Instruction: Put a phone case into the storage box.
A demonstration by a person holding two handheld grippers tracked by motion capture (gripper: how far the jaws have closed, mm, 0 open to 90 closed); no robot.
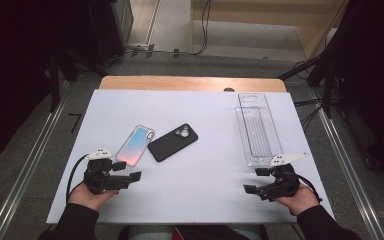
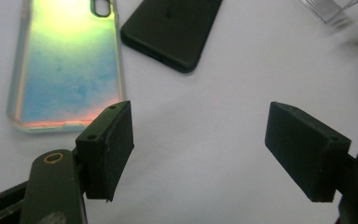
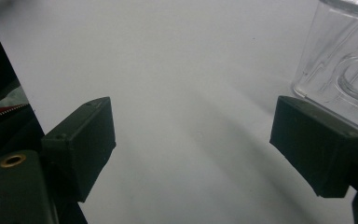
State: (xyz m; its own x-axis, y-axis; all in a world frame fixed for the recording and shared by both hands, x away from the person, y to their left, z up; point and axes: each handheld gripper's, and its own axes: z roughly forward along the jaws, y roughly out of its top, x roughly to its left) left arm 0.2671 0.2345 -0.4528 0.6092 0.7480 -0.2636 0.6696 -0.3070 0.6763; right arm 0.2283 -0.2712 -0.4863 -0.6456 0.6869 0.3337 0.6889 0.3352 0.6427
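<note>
An iridescent phone case [image 1: 135,145] [image 2: 67,60] lies flat on the white table [image 1: 195,200], with a black phone case [image 1: 173,142] [image 2: 172,30] touching its right side. My left gripper [image 1: 136,180] [image 2: 200,149] rests on the table just below the iridescent case, open, with bare tabletop between its jaws. A long clear plastic tray [image 1: 257,129] [image 3: 340,60] lies at the right. My right gripper [image 1: 254,181] [image 3: 193,149] sits just below the tray's near end, open and holding nothing.
The table's wooden far edge [image 1: 192,83] borders a floor with cables. Metal rails [image 1: 25,170] run along both sides of the table. The table's near left corner edge [image 3: 14,79] is close to the right gripper's left jaw.
</note>
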